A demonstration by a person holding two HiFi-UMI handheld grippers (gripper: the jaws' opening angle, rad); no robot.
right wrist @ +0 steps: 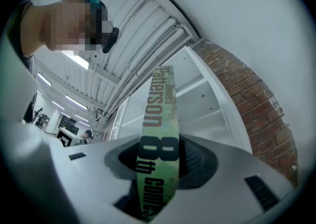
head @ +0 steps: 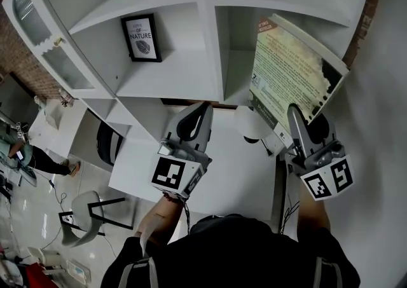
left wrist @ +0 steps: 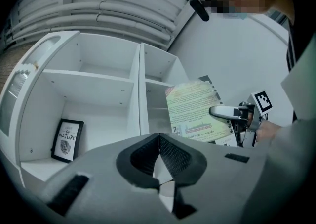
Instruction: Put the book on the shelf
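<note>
**Grip and placement.** We are holding the book [head: 289,70] in the right gripper [head: 297,118]. Its jaws are standing partly apart and are pressing on the two covers close to the spine, which is running up between the pads in the right gripper view. We judge that this grip is leaving the page edge free to enter first and the spine facing outward. The book is tilting in the air, in front of the right-hand compartment [head: 236,70] of the shelf [head: 208,39], and is not yet resting on any board. The left gripper [head: 194,118] is hanging empty beside it, with its pads meeting at the tips. We judge that it is staying out of the book's path, below the section holding the framed picture [head: 142,37].

**Limits of view.**
- The right gripper is covering the book's lower corner in the head view.
- The lower spine lettering is running out of the right gripper view.
- The book is screening much of the target compartment, so we cannot tell whether its floor is free.
- We are seeing only one printed cover.
</note>
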